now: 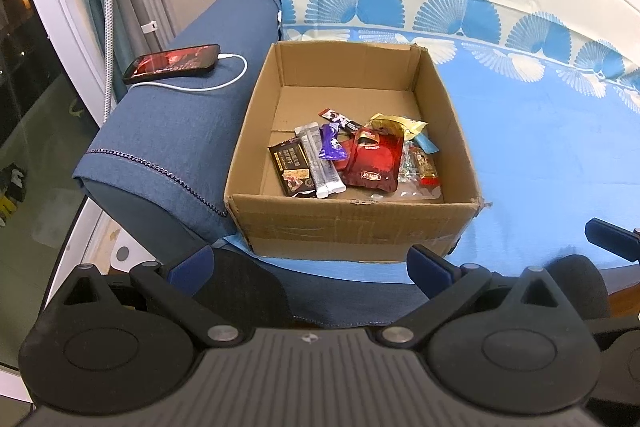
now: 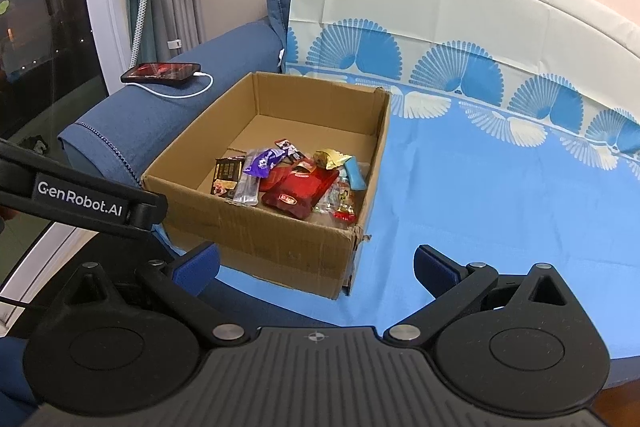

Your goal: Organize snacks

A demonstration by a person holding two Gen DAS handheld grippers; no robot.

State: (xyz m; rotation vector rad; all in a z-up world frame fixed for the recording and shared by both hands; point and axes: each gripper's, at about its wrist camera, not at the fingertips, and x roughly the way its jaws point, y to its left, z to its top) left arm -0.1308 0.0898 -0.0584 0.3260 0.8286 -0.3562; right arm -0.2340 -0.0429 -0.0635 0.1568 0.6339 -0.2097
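In the left wrist view, the left gripper [image 1: 310, 261] sits at the bottom of the frame with its blue-padded fingers spread wide and nothing between them. Just above it, in the middle of the frame, an open cardboard box [image 1: 352, 227] rests on a blue cloth [image 1: 540, 155] beside a blue armrest [image 1: 176, 131]. The snacks lie heaped in the near right part of the box: a dark chocolate bar [image 1: 292, 167], a silver stick pack [image 1: 322, 163], a purple wrapper [image 1: 331, 143], a red pouch [image 1: 374, 163] and a gold wrapper [image 1: 398, 125]. A phone [image 1: 172, 63] with a white cable lies on the armrest at upper left. A dark part of the other tool shows at the right edge

In the right wrist view, the right gripper [image 2: 316, 265] is likewise wide and empty at the bottom. The box [image 2: 272, 239] stands above and slightly left of it, near corner toward the camera, the red pouch [image 2: 298, 193] and purple wrapper [image 2: 262, 163] inside. The left tool's black arm crosses the left edge. The phone [image 2: 160, 73] lies at upper left
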